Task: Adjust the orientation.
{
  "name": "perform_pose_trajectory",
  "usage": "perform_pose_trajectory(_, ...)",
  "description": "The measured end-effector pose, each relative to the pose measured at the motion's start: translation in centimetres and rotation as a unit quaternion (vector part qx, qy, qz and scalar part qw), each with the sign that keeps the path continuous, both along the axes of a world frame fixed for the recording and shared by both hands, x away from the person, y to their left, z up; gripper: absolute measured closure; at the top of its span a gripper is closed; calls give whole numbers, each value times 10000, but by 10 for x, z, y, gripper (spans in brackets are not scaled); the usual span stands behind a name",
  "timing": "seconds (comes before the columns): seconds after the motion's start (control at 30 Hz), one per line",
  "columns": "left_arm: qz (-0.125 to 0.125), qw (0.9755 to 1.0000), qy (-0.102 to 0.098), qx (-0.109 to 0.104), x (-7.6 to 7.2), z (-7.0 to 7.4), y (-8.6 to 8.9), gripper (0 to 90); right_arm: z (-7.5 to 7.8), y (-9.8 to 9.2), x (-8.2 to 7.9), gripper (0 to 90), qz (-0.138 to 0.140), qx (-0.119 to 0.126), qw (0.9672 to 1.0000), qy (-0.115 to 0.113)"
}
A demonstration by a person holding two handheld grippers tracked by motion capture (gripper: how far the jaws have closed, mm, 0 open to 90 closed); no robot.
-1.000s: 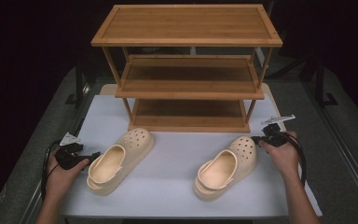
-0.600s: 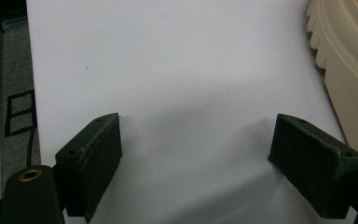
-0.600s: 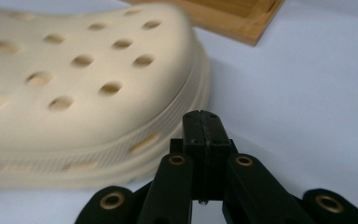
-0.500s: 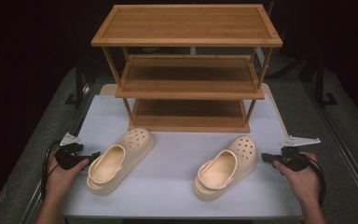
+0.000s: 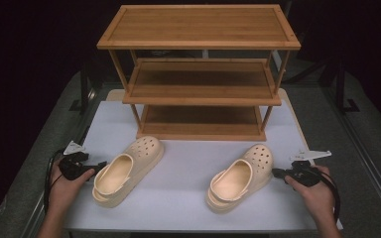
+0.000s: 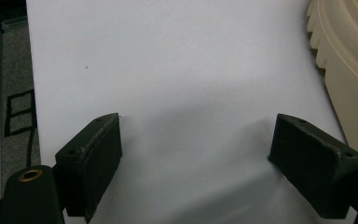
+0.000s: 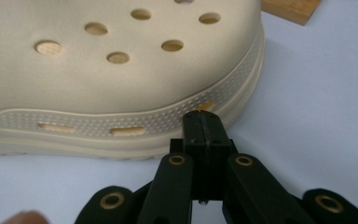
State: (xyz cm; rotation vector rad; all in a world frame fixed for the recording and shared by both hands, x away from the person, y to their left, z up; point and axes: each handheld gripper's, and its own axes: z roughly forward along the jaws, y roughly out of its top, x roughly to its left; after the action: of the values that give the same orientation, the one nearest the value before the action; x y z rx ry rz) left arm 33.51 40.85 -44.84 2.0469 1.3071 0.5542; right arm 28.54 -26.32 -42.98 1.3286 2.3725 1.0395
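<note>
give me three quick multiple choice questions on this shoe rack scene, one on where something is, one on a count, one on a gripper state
1. Where do the two clogs sit?
A. on the rack's top shelf
B. on the white table in front of the rack
C. on the floor

2. How many shelves does the wooden rack have?
A. two
B. three
C. four

3. How do the right gripper's jaws stand?
A. shut, nothing between them
B. wide open
C. clamped on a clog

Answers:
1 B: left clog and right clog lie on the table before the rack.
2 B: three boards are stacked.
3 A: the right gripper has its pads pressed together beside the clog.
</note>
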Motion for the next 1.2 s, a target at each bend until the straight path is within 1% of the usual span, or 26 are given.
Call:
perform_pose_trajectory(0.2, 4, 10000, 1, -5, 0, 0, 0, 157, -1, 1, 4, 900, 38, -3, 10000, 6)
perform_pose_trajectory(0.37, 5, 10000, 1, -8, 0, 0, 0, 157, -1, 6, 12, 900, 174, -6, 9998, 21)
perform_pose_trajectory(0.63, 5, 10000, 3, -9, 0, 0, 0, 157, 0, 17, 27, 900, 323, -4, 9995, 65)
perform_pose_trajectory(0.9, 6, 10000, 2, -10, 0, 0, 0, 157, 0, 24, 36, 900, 396, 46, 9991, 125)
perform_pose_trajectory(1.07, 5, 10000, 2, -8, 0, 0, 0, 157, 0, 32, 43, 900, 484, 32, 9988, 105)
perform_pose_trajectory(1.2, 5, 10000, 3, -10, 0, 0, 0, 157, 0, 39, 50, 900, 545, 47, 9984, 132)
